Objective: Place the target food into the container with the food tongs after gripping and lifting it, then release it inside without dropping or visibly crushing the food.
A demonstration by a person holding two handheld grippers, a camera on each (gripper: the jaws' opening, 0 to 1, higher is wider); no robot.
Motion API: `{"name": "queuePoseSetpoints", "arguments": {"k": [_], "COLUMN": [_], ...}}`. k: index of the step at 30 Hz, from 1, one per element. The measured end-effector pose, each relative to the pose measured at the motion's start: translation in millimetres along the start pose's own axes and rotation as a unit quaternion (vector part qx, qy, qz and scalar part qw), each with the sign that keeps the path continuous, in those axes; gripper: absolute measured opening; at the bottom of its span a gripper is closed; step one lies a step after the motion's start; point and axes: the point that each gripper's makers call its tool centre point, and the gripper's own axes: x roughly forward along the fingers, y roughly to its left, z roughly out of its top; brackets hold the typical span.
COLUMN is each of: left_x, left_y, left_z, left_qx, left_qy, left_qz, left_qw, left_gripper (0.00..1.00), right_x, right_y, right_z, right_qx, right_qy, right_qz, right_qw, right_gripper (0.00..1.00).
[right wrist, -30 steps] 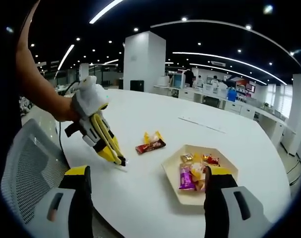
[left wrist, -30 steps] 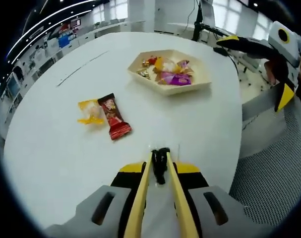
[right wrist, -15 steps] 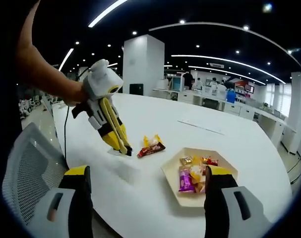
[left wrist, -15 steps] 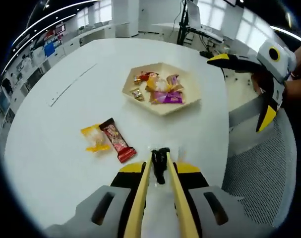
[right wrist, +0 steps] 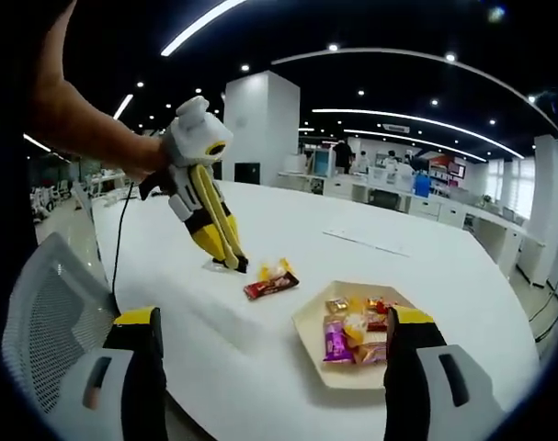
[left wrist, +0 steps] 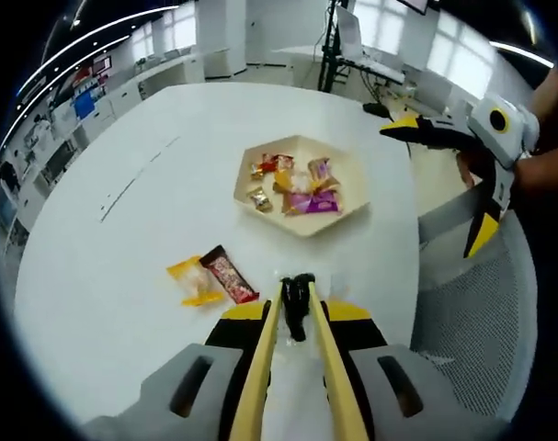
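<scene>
Here the left tongs (left wrist: pixel 297 308) stand nearly shut, their slim yellow blades almost parallel with dark tips close together and nothing between them, hovering over the smooth white round table (left wrist: pixel 95 276). Just beyond the tips lie two wrapped sweets side by side: a dark red, glossy, oblong bar (left wrist: pixel 229 275) and a crinkled yellow candy (left wrist: pixel 191 280) touching its side. Farther off sits a pale hexagonal tray (left wrist: pixel 347 207) with a raised rim, holding a small heap of shiny wrappers in purple, orange and red.

In the right gripper view the right tongs (right wrist: pixel 274 367) are spread wide, with black and yellow arms on grey housings and nothing gripped; the hexagonal tray (right wrist: pixel 306 326) lies between them. The left tongs (right wrist: pixel 233 262) appear here too, held by a hand, pointing down, their tips just beside the yellow candy (right wrist: pixel 277 269) and red bar (right wrist: pixel 267 287). A grey mesh chair back (right wrist: pixel 49 303) is at the table's edge.
</scene>
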Motion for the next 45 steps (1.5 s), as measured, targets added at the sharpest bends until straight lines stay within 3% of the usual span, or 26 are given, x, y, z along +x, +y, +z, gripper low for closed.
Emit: {"name": "queuePoseSetpoints", "arguments": {"k": [11,20,45], "left_x": [-1.2,7.8,84.9], "left_y": [8.5,7.6,2.7], "left_z": [10.8,31.9,157.3], "left_qx": [0.021,0.032,0.097], "left_qy": [-0.007,-0.008,-0.028], "left_qz": [-0.005,-0.012,-0.042], "left_qw": [0.9997,0.9994,0.994], "left_gripper": [0.17,0.17,0.17], "right_x": [1.8,3.1,1.7], "right_y": [4.6,6.4,0.7], "right_z": [-0.7,-0.3,-1.3], "right_qx": [0.01,0.006,0.014], "right_qy": [-0.005,-0.007,-0.003], "right_qz": [0.017,0.024,0.008], "right_qw": [0.9998,0.9997,0.9999], "right_gripper": [1.0,0.99,0.98]}}
